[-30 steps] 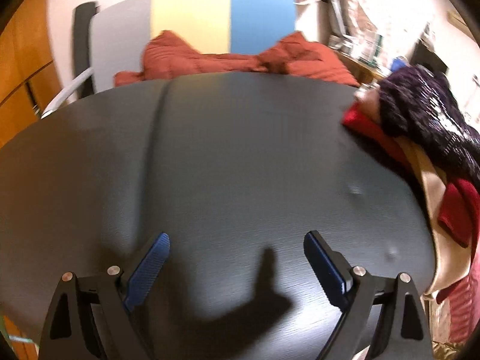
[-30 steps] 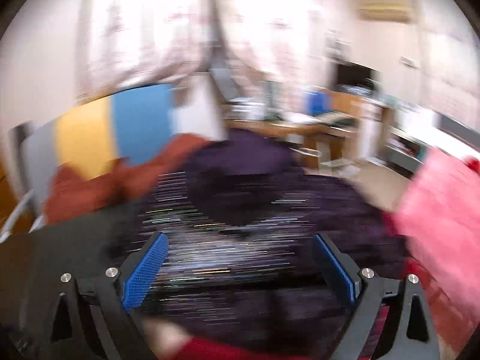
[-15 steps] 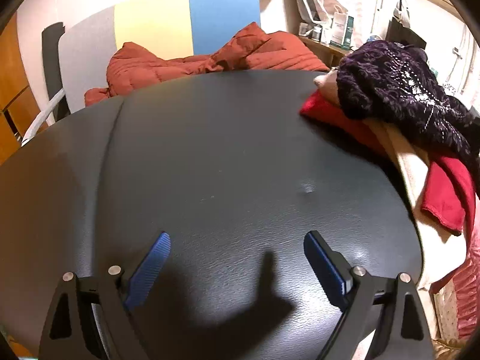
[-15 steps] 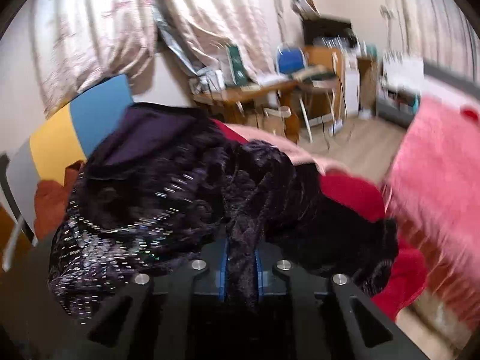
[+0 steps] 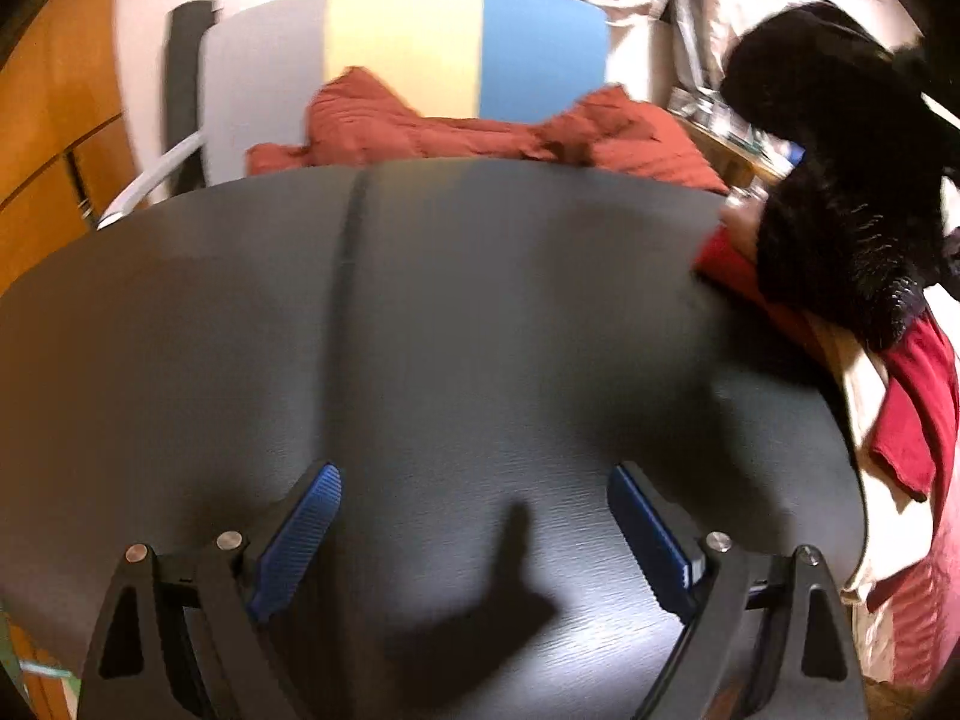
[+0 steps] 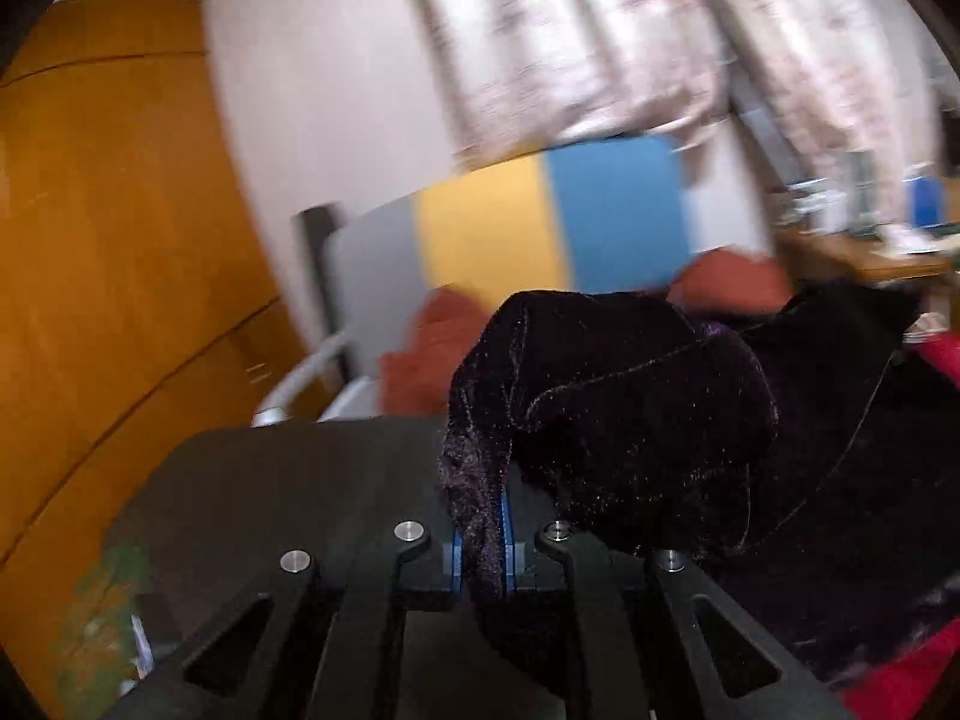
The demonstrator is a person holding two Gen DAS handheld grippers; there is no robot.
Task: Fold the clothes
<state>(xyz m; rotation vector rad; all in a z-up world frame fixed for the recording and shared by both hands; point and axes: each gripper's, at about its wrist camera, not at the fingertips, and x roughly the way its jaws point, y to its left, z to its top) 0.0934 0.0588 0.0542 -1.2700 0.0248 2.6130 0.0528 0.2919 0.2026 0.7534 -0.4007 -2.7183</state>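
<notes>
A dark purple velvet garment (image 6: 630,414) hangs bunched from my right gripper (image 6: 483,546), which is shut on a fold of it above the black table (image 6: 288,492). In the left wrist view the same garment (image 5: 840,192) is lifted at the table's right side, over a pile of red and cream clothes (image 5: 900,408). My left gripper (image 5: 474,534) stands open low over the bare dark tabletop (image 5: 468,312), nothing between its blue pads.
A rust-red quilted jacket (image 5: 480,132) lies on a chair with a grey, yellow and blue back (image 5: 408,54) behind the table. A wooden wardrobe (image 6: 108,252) stands to the left. A cluttered desk (image 6: 870,240) is at the far right, curtains behind.
My right gripper closed on the purple garment and has lifted it, swinging left toward the table. The left gripper stayed open over the tabletop, shifting only slightly.
</notes>
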